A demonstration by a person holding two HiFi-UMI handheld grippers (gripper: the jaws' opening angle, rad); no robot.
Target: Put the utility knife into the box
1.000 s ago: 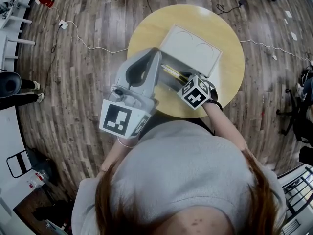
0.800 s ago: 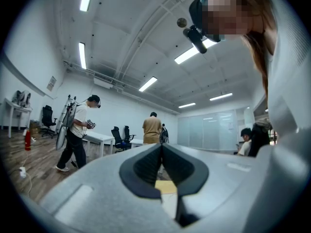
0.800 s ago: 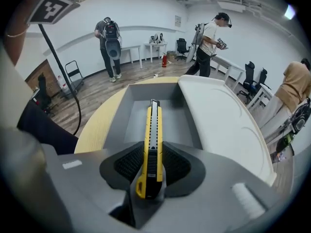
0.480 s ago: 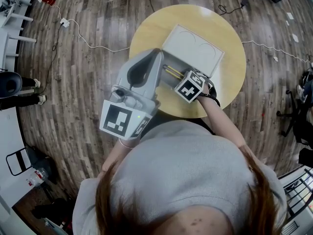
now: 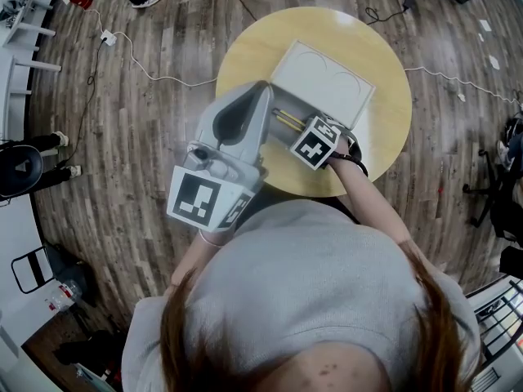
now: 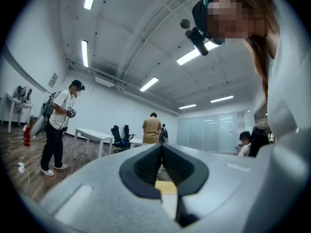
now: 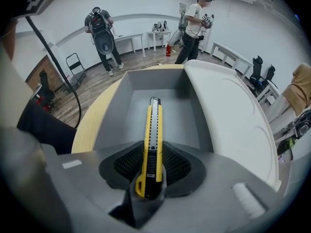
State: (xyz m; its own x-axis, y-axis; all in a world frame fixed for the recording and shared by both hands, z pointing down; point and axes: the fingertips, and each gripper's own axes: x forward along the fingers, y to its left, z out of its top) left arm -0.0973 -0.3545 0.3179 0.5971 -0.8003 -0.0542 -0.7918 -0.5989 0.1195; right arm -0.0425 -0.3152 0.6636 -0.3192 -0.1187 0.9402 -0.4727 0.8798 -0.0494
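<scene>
- Jaws of the right gripper (image 7: 152, 149) are closed on a yellow utility knife (image 7: 153, 130), clamping its black-and-yellow handle near the butt end.
- Knife blade end points away from the jaws and down into the open grey box (image 7: 141, 89), over the middle of its floor; contact with the floor cannot be confirmed.
- Box stands on the round yellow counter (image 5: 384, 129). Its white lid (image 5: 323, 80) is thrown back on the far side.
- Jaws of the left gripper (image 6: 162, 148) are closed tip to tip with nothing between them.
- Left gripper is held level at the near left of the counter, just beside the box, touching neither box nor knife.
- Counter stands on a wooden floor (image 5: 147, 121).
</scene>
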